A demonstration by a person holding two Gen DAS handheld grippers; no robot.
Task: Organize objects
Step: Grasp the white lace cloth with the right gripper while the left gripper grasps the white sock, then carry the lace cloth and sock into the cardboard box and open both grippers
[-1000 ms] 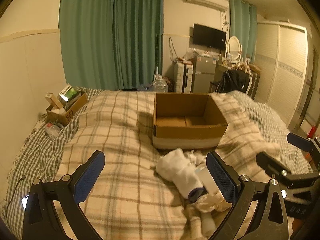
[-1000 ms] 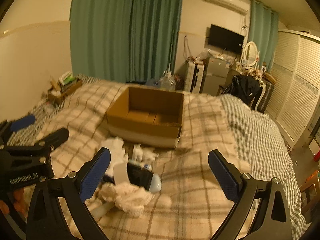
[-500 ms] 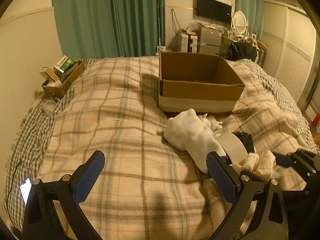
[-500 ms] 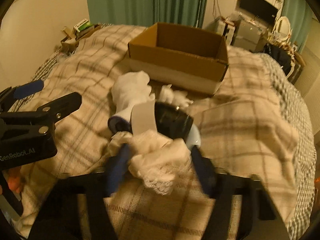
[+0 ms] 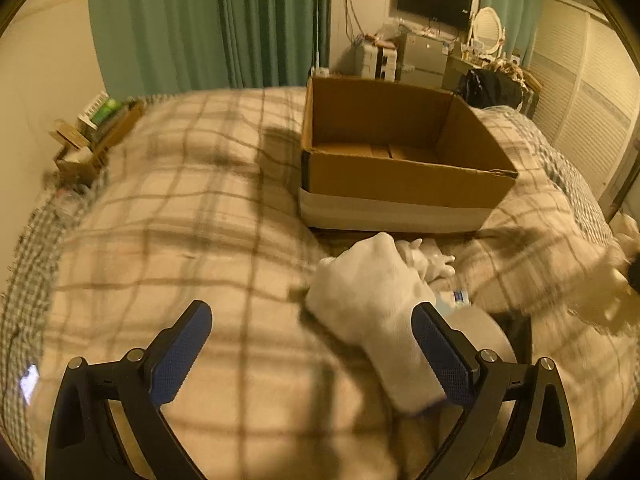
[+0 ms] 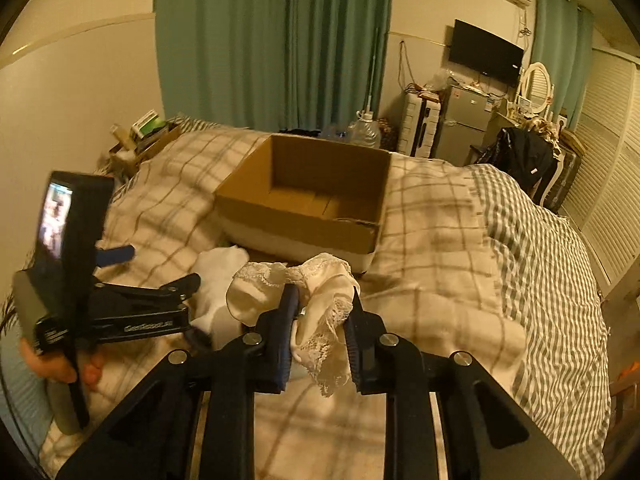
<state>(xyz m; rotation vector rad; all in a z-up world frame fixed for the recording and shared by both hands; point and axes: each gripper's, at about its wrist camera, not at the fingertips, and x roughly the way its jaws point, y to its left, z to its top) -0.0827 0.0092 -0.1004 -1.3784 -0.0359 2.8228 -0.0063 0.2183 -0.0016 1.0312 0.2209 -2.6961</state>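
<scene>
An open cardboard box (image 5: 404,160) sits empty on the plaid bed, also in the right wrist view (image 6: 308,204). My right gripper (image 6: 320,312) is shut on a cream lace cloth (image 6: 320,284) and holds it above the bed, in front of the box. The lifted cloth shows blurred at the right edge of the left wrist view (image 5: 612,292). My left gripper (image 5: 312,344) is open and empty, low over the bed, with a white sock (image 5: 372,300) by its right finger. The left gripper also shows in the right wrist view (image 6: 160,284).
More small white items (image 5: 428,256) and a bottle (image 5: 452,298) lie in front of the box. A small box of items (image 5: 96,132) sits at the bed's far left edge. Green curtains, a fridge and a wardrobe stand beyond the bed.
My right gripper closed on the lace cloth and lifted it off the pile. My left gripper moved forward toward the white sock.
</scene>
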